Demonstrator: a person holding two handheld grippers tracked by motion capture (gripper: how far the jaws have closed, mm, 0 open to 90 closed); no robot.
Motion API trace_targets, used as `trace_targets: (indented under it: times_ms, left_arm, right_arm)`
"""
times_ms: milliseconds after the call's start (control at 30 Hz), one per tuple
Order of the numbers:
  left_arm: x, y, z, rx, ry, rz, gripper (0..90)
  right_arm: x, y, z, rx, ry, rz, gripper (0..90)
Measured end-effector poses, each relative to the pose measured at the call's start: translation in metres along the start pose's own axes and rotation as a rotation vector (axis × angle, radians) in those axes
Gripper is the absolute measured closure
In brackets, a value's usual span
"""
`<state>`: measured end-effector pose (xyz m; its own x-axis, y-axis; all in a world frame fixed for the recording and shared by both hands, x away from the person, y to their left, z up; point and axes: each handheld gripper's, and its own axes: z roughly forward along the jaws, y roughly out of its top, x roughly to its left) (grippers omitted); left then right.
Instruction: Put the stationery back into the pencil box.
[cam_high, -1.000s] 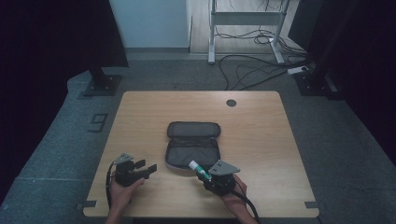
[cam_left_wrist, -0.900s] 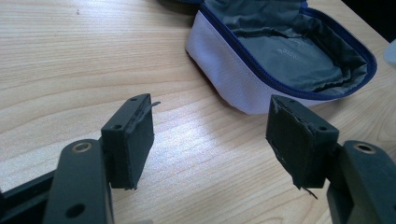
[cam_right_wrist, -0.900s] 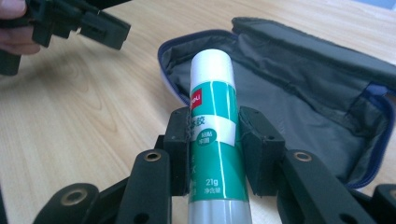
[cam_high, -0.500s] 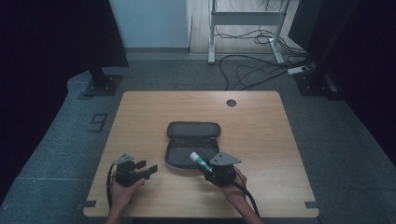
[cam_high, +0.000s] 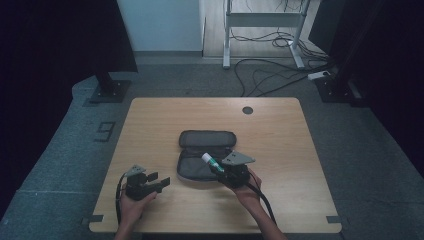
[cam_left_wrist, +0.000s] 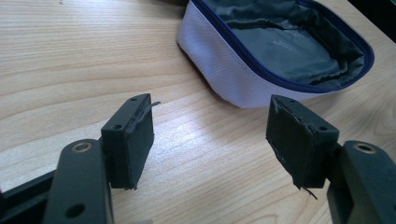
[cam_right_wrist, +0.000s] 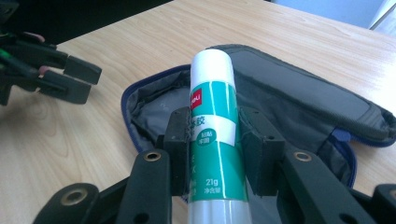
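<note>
The right tongs (cam_right_wrist: 212, 140) are clamped across the middle of a green-and-white glue stick (cam_right_wrist: 212, 121), white cap pointing forward over the open pencil case (cam_right_wrist: 299, 93), apparently so it can go in lengthwise. The left tongs (cam_left_wrist: 210, 140) stand apart with nothing between them, low over the table (cam_left_wrist: 70, 56) just beside the case's pale side wall, perhaps ready to steady it. The case lies unzipped near the table's front edge; its grey lining looks empty.

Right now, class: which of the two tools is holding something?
The right tool: its pads clamp a green-and-white glue stick above the open pencil case. The left tool stands open over bare table.
</note>
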<state>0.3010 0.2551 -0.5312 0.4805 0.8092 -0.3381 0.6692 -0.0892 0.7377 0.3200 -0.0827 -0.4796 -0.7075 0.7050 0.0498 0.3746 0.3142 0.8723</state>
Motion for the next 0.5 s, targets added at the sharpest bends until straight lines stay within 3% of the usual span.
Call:
trace_targets:
  times_ms: [500]
  left_arm:
    - [0.0,-0.001,0.001,0.001,-0.002,0.0,32.2]
  right_arm:
    - [-0.018,0.01,0.029,0.062,-0.037,0.008,64.7]
